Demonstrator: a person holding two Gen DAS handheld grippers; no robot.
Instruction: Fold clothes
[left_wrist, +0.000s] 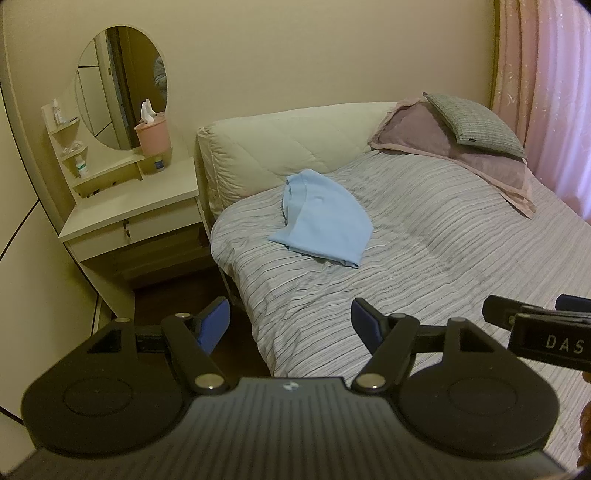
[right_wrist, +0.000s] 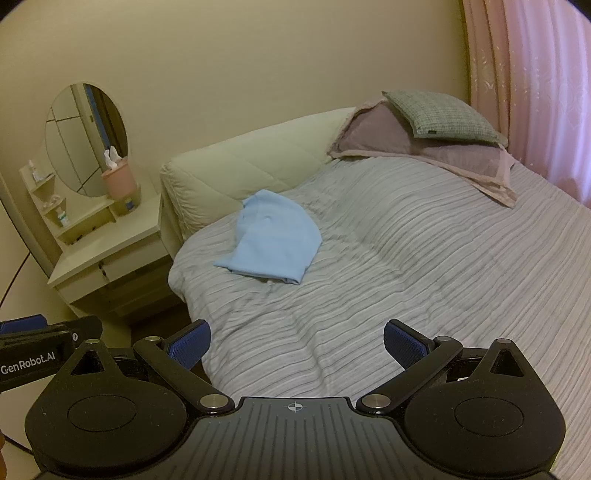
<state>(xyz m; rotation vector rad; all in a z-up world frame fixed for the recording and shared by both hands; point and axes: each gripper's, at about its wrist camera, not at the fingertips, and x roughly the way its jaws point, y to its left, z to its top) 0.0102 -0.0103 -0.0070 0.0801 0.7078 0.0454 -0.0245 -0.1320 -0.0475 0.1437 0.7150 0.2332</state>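
Note:
A light blue garment (left_wrist: 323, 218) (right_wrist: 271, 238) lies in a loose heap on the striped bed cover (left_wrist: 424, 240) (right_wrist: 406, 258), near the headboard and the bed's left side. My left gripper (left_wrist: 291, 321) hovers open over the bed's near left edge, well short of the garment, nothing between its blue pads. My right gripper (right_wrist: 297, 345) is also open and empty, held over the near part of the bed. Each gripper shows at the edge of the other's view: the right gripper (left_wrist: 535, 325) and the left gripper (right_wrist: 40, 343).
A cream padded headboard (left_wrist: 280, 147) backs the bed. A purple pillow (left_wrist: 454, 151) with a grey cushion (left_wrist: 476, 122) on it lies at the far right. A white dressing table (left_wrist: 125, 206) with round mirror and pink bin (left_wrist: 152, 134) stands left. Pink curtains (left_wrist: 546, 81) hang right.

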